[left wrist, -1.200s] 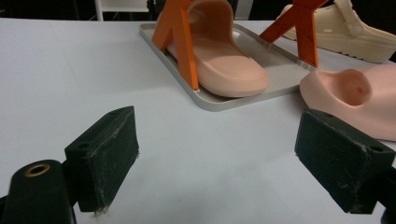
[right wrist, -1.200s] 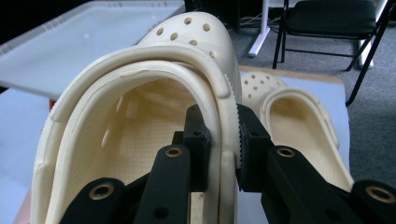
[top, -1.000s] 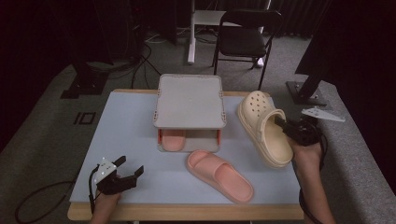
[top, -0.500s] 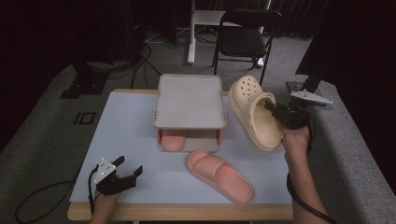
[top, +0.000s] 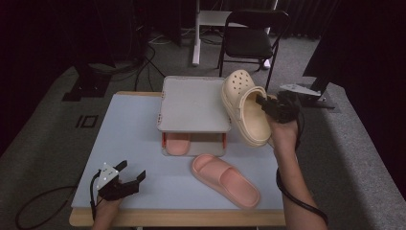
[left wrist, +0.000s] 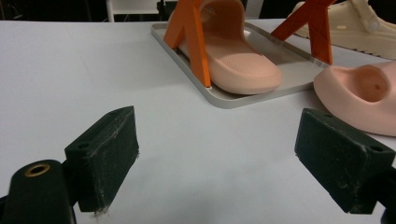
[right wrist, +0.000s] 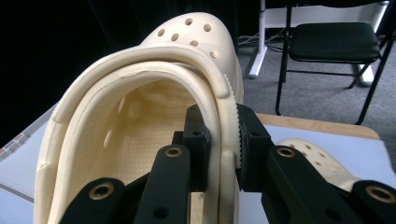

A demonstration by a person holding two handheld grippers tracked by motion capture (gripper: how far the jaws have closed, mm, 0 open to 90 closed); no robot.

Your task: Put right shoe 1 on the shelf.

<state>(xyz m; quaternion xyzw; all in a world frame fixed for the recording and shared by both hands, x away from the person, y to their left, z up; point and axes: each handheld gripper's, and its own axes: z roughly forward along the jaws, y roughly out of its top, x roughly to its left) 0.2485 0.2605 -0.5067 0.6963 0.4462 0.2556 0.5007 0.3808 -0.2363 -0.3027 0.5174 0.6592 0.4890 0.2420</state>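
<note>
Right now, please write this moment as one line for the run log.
right gripper: shut on cream clog, held above table | left gripper: open, holds nothing | pink slide: on table

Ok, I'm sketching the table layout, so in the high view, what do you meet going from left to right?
Left gripper, open on the table → grey two-level rack with a pink slipper on its lower shelf → loose pink slipper → cream clog → right gripper, shut on the clog's side wall.

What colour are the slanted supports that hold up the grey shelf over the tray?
Orange slanted supports, clearest in the left gripper view.
</note>
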